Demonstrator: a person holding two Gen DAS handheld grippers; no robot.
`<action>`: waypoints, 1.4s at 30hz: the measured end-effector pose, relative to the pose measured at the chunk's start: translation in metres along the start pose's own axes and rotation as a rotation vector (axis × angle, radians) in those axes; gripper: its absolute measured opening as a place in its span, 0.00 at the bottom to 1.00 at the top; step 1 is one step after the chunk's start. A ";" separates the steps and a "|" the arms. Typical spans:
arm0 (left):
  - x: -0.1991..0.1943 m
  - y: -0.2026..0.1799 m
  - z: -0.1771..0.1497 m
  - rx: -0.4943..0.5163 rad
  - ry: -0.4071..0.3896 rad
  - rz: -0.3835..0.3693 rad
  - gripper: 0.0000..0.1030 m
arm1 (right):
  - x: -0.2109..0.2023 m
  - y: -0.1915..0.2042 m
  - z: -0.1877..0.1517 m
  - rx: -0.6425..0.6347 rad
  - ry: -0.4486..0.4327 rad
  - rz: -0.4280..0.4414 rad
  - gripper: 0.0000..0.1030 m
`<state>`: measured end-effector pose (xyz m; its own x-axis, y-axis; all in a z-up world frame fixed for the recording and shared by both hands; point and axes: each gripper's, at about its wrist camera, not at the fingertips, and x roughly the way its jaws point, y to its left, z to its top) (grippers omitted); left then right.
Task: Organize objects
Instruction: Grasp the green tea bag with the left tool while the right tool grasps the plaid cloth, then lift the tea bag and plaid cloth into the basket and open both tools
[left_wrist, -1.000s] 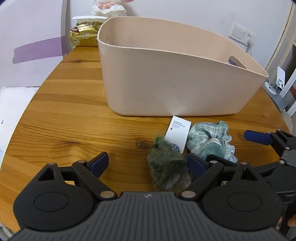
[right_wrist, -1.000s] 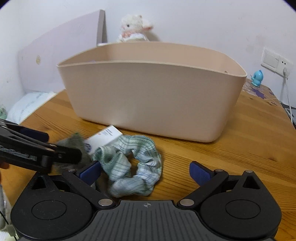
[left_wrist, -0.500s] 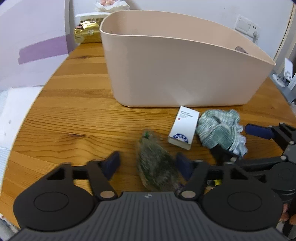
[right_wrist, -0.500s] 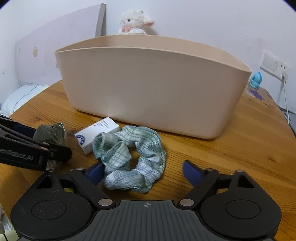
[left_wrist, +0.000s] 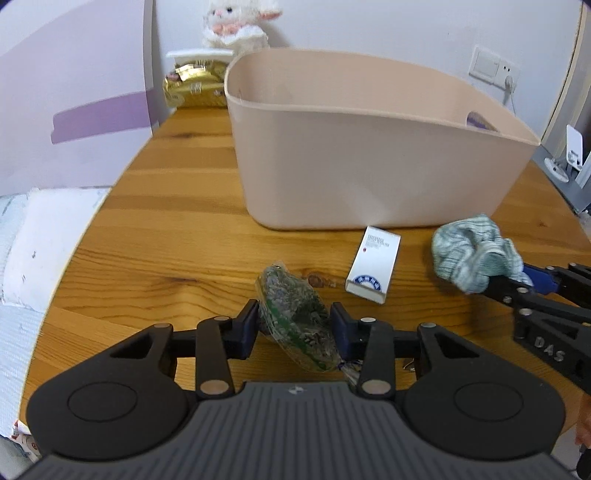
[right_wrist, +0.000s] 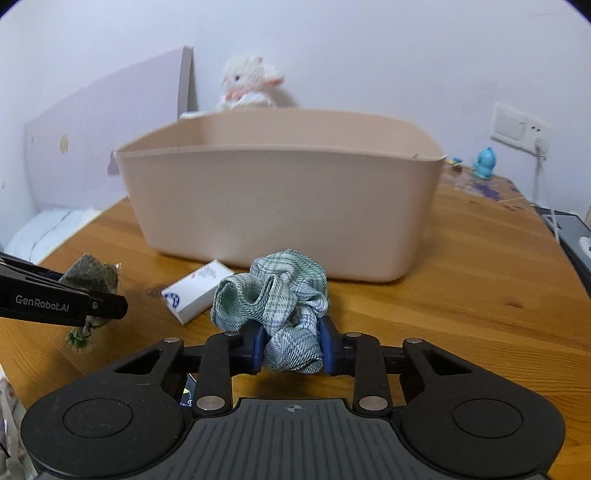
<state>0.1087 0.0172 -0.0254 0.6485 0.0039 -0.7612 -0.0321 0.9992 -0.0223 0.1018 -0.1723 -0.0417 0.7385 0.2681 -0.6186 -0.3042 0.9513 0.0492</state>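
My left gripper (left_wrist: 293, 325) is shut on a clear packet of dark green dried stuff (left_wrist: 293, 314), held just above the wooden table (left_wrist: 166, 236); the same packet (right_wrist: 92, 275) shows at the left of the right wrist view. My right gripper (right_wrist: 291, 347) is shut on a green plaid scrunchie (right_wrist: 273, 295), lifted off the table; in the left wrist view the scrunchie (left_wrist: 469, 254) hangs at the right. A small white box (left_wrist: 375, 264) lies flat between them. The beige plastic bin (left_wrist: 369, 177) stands behind all three, its inside hidden.
A white plush toy (right_wrist: 247, 83) and a gold packet (left_wrist: 194, 86) sit behind the bin by the wall. A small blue figure (right_wrist: 484, 162) stands at the table's far right near a wall socket. White bedding (left_wrist: 44, 236) lies beyond the table's left edge.
Both grippers went from open to shut, the left on the green packet and the right on the scrunchie, and both have risen from the table. The white box stayed put.
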 end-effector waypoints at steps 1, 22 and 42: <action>-0.004 0.000 0.000 0.002 -0.012 0.003 0.42 | -0.006 -0.001 0.001 0.005 -0.012 0.003 0.26; -0.054 0.002 0.065 0.046 -0.232 0.057 0.42 | -0.055 -0.031 0.068 0.082 -0.239 -0.013 0.26; 0.038 -0.033 0.147 0.115 -0.199 0.083 0.42 | 0.038 -0.057 0.113 0.103 -0.185 -0.105 0.26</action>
<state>0.2467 -0.0101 0.0416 0.7848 0.0825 -0.6143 -0.0125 0.9930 0.1174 0.2153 -0.1987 0.0208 0.8633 0.1815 -0.4709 -0.1639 0.9834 0.0784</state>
